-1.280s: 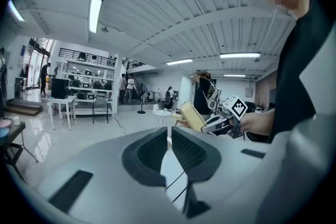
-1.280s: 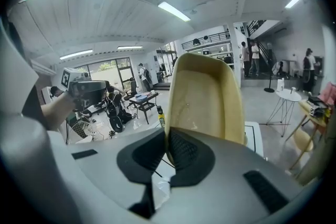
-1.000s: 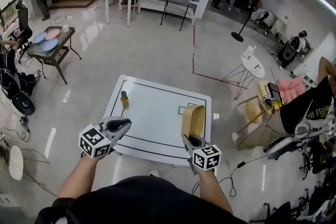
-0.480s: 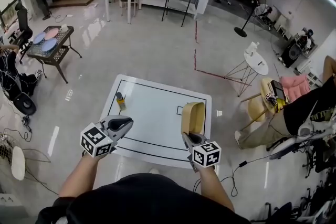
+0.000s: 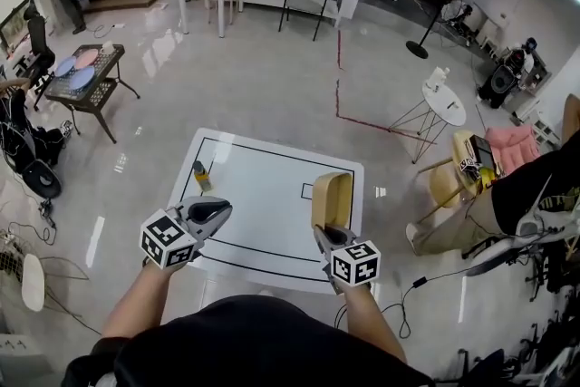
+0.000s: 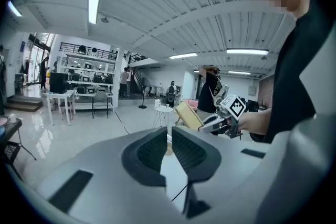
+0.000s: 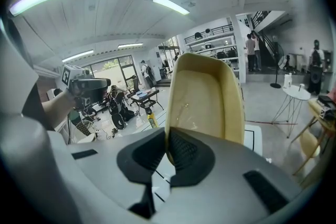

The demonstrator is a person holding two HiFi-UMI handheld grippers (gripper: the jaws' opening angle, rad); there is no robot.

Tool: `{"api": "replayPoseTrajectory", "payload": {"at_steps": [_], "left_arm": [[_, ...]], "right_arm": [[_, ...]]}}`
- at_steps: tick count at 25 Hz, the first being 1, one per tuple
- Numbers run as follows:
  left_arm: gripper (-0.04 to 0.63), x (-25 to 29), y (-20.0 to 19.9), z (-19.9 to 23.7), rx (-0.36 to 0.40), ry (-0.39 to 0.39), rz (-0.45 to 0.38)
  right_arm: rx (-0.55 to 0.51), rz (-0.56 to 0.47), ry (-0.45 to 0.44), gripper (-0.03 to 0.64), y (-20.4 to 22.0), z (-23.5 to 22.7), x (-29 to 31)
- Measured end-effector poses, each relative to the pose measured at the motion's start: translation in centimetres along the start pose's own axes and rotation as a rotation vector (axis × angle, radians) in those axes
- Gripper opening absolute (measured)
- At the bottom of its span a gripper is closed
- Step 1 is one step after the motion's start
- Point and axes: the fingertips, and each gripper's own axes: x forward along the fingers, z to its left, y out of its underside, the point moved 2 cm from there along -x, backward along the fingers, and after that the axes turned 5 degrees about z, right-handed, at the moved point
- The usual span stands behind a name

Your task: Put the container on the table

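Note:
A tan, oblong container (image 5: 332,199) stands on end above the right side of the white table (image 5: 263,204), which is marked with black lines. My right gripper (image 5: 327,234) is shut on its lower rim; in the right gripper view the pads pinch the container (image 7: 207,92) wall at my right gripper (image 7: 167,140). My left gripper (image 5: 217,213) hovers over the table's near left part, shut with nothing between its pads (image 6: 169,132). From the left gripper view the container (image 6: 188,115) shows tilted in the other gripper (image 6: 211,122).
A small yellow bottle (image 5: 199,175) stands at the table's left edge. A dark cart with plates (image 5: 86,77) is far left, a round white side table (image 5: 444,109) far right, a seated person (image 5: 517,195) at right. Cables lie on the floor at left.
Both grippers have drifted slightly over the table; the left one now sits further right of the bottle. The container stays upright in the right gripper's grip.

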Motion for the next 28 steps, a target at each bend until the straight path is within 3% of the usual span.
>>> {"api": "replayPoseTrajectory", "payload": {"at_steps": [28], "left_arm": [[0.032,4.2,0.8,-4.2,-0.004,-0.002,0.048]], "right_arm": [[-0.031,0.014,-0.09,0.012,2.1,-2.7,-0.7]]}}
